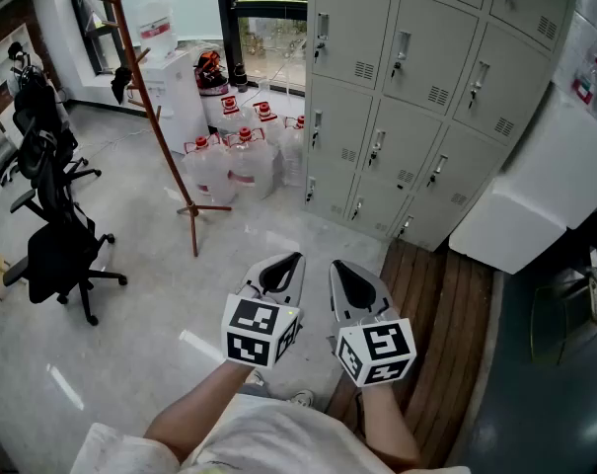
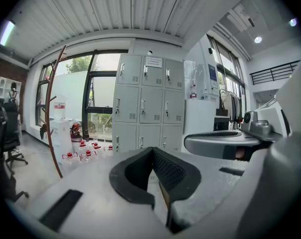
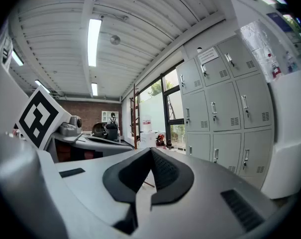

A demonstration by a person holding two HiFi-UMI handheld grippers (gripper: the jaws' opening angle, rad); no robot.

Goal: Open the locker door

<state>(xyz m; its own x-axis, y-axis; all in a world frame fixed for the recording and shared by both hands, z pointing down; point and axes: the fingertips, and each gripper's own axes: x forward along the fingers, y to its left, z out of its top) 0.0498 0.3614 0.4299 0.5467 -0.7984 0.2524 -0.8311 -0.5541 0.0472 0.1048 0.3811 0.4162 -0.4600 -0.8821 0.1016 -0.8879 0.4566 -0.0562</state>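
**Locker door job: hadn't really kicked off**

Way off to the left of the claws sat an office chair (image 1: 56, 240). Next came a wooden coat stand (image 1: 158, 117) and a bunch of red-capped water jugs (image 1: 234, 156), ahead and left of the left claw. None of that mattered for the job.

The left claw (image 1: 290, 262) was clenched, jaws pressed tip to tip with nothing between them. The right claw (image 1: 341, 271) was just beside it, same deal: clamped and empty.

The grey lockers (image 1: 416, 97) stood ahead and to the right of both claws, well apart from them. Every door I could see sat flush and closed, handles (image 1: 401, 53) untouched. No telling which door was the target.

So zero progress, I'd say. Everything was left: pick a door, close the gap, catch its handle, swing it out.
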